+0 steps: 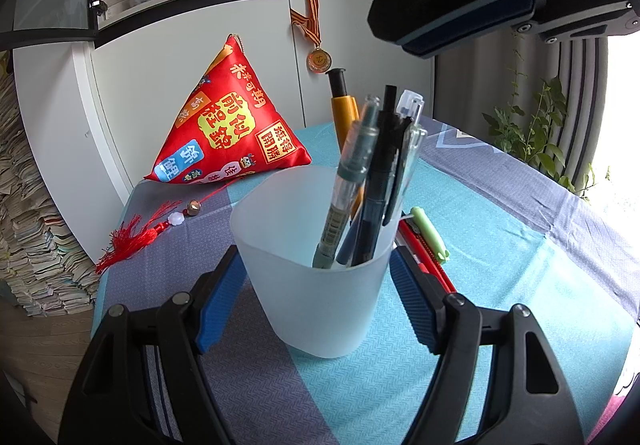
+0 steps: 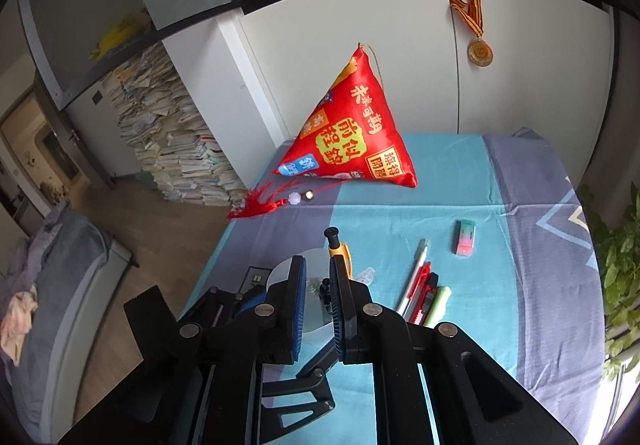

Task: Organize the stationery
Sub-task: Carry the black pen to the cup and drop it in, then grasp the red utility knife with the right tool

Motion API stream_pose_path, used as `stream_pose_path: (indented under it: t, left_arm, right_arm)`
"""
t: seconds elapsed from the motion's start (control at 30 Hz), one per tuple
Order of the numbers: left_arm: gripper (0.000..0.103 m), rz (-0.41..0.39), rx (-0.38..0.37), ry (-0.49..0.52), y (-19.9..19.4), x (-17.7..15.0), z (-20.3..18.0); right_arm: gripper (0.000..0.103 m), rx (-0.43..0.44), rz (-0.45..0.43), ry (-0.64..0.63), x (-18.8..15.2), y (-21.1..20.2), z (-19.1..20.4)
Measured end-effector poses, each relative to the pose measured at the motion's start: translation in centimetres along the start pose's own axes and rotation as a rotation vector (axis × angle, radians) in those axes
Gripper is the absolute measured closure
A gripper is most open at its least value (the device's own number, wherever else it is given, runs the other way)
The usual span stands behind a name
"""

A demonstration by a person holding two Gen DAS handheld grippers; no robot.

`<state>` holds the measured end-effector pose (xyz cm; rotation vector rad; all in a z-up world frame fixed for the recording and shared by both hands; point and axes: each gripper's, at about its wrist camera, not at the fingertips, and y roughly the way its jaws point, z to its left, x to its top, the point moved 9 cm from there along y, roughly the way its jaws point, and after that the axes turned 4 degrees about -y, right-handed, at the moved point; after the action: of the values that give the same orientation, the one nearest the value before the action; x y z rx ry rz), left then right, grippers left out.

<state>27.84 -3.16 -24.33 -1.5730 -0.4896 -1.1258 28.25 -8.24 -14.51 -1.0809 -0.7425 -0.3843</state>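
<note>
A frosted plastic cup (image 1: 320,285) stands on the table and holds several pens (image 1: 372,173), among them a yellow one with a black cap (image 1: 343,105). My left gripper (image 1: 316,261) is shut on the cup, one blue pad against each side. High above the cup at the upper right hangs my right gripper (image 1: 460,21). In the right wrist view, that right gripper (image 2: 317,261) is over the cup rim (image 2: 280,273) and the pen tops, shut to a narrow slit with nothing seen in it. On the cloth to the right lie a white pen (image 2: 414,273), a red utility knife (image 2: 422,297), a green item (image 2: 438,305) and a pink-green eraser (image 2: 465,238).
A red pyramid-shaped cushion (image 2: 352,137) with a red tassel (image 2: 256,203) sits at the table's far side. Behind it is a white cabinet with a hanging medal (image 2: 480,53). Stacked books stand on the floor at left, a plant (image 2: 624,265) at right.
</note>
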Motion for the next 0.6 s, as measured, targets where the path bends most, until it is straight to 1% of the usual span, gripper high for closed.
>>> stream_pose_path:
  t: [0.23,0.33,0.47,0.6]
  left_arm:
    - [0.029,0.001,0.0,0.001,0.0,0.0,0.0]
    - [0.029,0.0,0.0,0.003,0.0,0.0,0.0]
    - [0.029,0.001,0.0,0.002,0.0,0.0,-0.1]
    - [0.029,0.001,0.0,0.002,0.0,0.0,-0.1]
  right_arm:
    - [0.091,-0.018,-0.018,0.023,-0.2,-1.0,-1.2]
    - [0.091,-0.039,-0.015,0.047,-0.5,-1.2,-2.5]
    - [0.091,-0.076,0.025,0.107,-1.6,-0.4,-4.8]
    - [0.091,-0.123,0.11,0.16,-3.6,1.5,-7.4]
